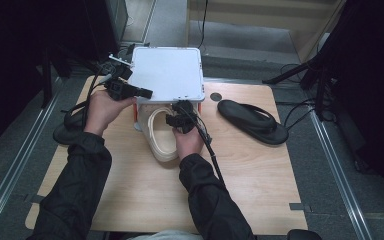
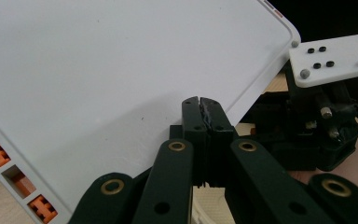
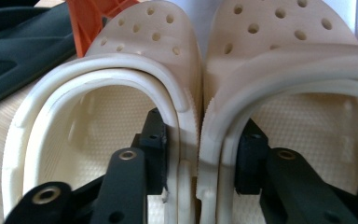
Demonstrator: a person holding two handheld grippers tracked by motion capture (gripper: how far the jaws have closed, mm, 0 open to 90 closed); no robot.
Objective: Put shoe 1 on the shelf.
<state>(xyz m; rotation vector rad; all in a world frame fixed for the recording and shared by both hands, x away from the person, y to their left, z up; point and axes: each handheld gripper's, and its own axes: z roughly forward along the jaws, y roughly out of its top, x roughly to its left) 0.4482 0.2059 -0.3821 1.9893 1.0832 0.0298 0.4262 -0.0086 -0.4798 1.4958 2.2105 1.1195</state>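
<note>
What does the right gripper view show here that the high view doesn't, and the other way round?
Right gripper view: two cream clogs side by side with their vent holes, and the right hand-held gripper with one jaw inside each clog, the touching inner walls between its pads. High view: the left hand-held gripper at the edge of the raised white lid, a black flip-flop right of the lid, and the wooden table. Both: cream clog material and the right hand-held gripper reaching into it.
</note>
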